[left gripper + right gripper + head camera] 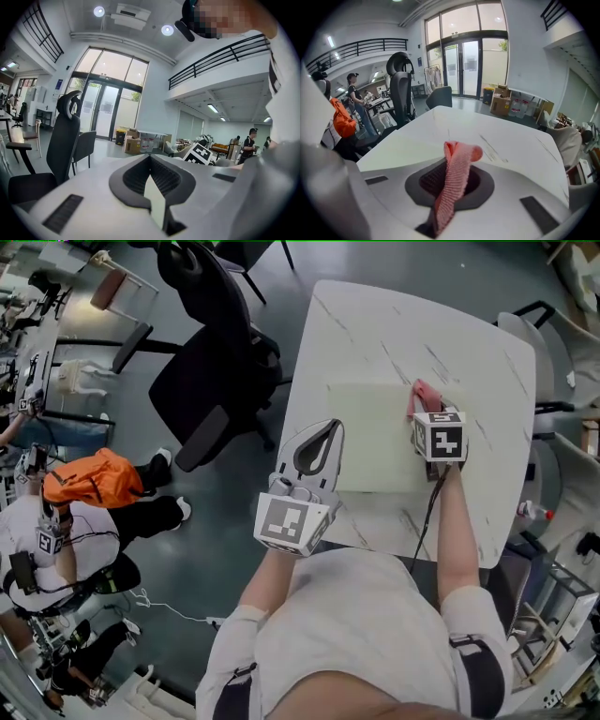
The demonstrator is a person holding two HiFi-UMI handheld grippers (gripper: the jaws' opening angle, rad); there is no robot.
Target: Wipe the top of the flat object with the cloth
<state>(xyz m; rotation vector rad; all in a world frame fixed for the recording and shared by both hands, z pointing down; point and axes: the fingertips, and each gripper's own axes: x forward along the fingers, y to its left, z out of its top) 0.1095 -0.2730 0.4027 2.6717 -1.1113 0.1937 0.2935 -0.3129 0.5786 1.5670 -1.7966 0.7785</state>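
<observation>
A pale cream flat sheet [370, 432] lies on the white marble table [403, 324]. My right gripper [433, 427] is at the sheet's far right edge, shut on a pink knitted cloth [424, 395]. In the right gripper view the cloth [457, 180] stands up out of the closed jaws, with the sheet [412, 147] just beyond to the left. My left gripper [323, 432] hovers over the table's near-left edge, beside the sheet's left side, with its jaws together. A pale sliver [155, 206] shows in the slot between them; I cannot tell what it is.
A black office chair [211, 362] stands close to the table's left edge. People [94, 479] sit on the floor further left. Shelving and a bottle [530, 512] are at the right. Boxes [502, 105] stand by the glass doors.
</observation>
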